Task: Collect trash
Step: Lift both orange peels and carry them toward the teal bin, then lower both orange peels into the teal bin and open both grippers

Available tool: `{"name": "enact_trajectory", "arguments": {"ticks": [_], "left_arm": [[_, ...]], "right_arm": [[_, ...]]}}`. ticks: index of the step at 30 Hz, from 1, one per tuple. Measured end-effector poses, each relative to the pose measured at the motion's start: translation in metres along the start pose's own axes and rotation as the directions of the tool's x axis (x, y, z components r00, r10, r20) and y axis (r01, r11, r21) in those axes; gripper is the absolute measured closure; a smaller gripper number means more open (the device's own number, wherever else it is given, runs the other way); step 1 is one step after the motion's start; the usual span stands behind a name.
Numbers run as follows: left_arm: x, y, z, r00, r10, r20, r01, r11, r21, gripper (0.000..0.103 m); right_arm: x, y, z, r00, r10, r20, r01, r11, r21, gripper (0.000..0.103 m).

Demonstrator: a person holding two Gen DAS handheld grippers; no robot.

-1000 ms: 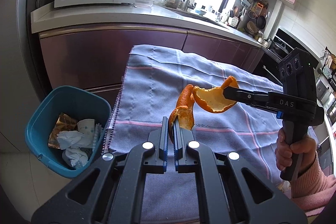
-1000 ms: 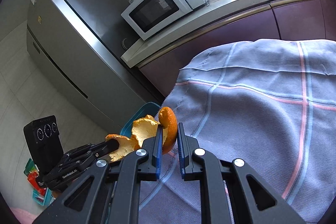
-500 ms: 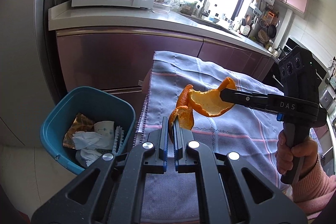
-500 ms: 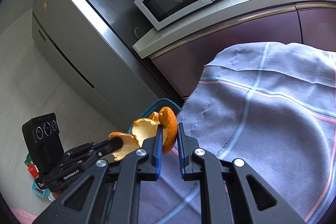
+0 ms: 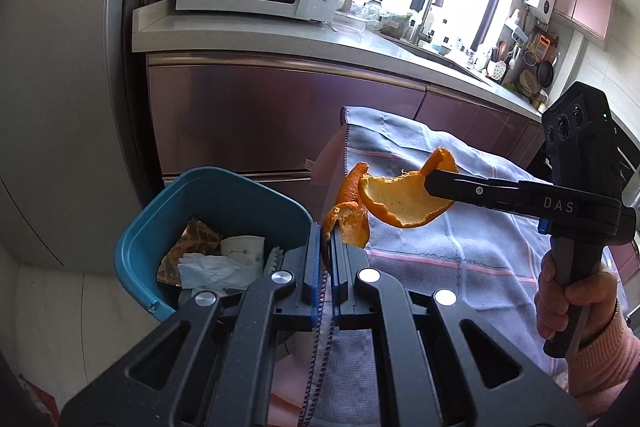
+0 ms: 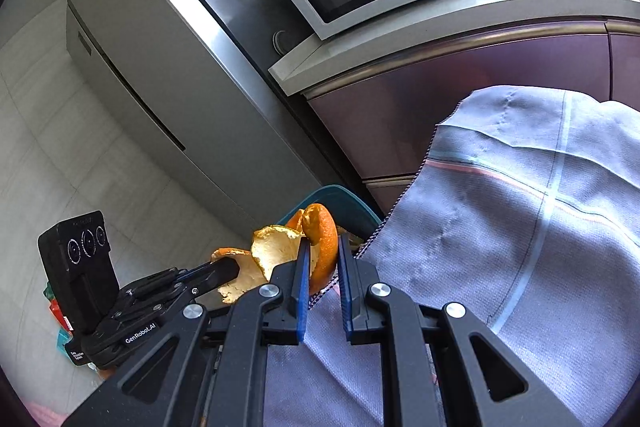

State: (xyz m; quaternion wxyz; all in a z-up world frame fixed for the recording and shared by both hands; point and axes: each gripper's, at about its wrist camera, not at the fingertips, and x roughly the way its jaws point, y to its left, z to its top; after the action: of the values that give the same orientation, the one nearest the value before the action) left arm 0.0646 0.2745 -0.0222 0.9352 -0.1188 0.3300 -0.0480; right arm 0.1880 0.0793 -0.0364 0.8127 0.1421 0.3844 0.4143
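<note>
While both clamped one curled, pithy orange peel (image 5: 400,201), the left hand-held gripper (image 5: 327,233) and right hand-held gripper (image 5: 434,183) hung beside a smooth teal plastic bin (image 5: 140,255)

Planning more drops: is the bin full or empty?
Partly full. The bin holds tissues and a wrapper, with bare wall above them.
</note>
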Motion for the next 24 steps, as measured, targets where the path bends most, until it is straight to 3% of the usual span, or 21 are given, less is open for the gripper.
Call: {"name": "enact_trajectory", "arguments": {"ticks": [24], "left_arm": [[0.022, 0.046, -0.003, 0.996, 0.088, -0.029, -0.090, 0.993, -0.072, 0.098]], "right_arm": [[0.071, 0.013, 0.010, 0.994, -0.022, -0.107, 0.019, 0.999, -0.027, 0.091]]}}
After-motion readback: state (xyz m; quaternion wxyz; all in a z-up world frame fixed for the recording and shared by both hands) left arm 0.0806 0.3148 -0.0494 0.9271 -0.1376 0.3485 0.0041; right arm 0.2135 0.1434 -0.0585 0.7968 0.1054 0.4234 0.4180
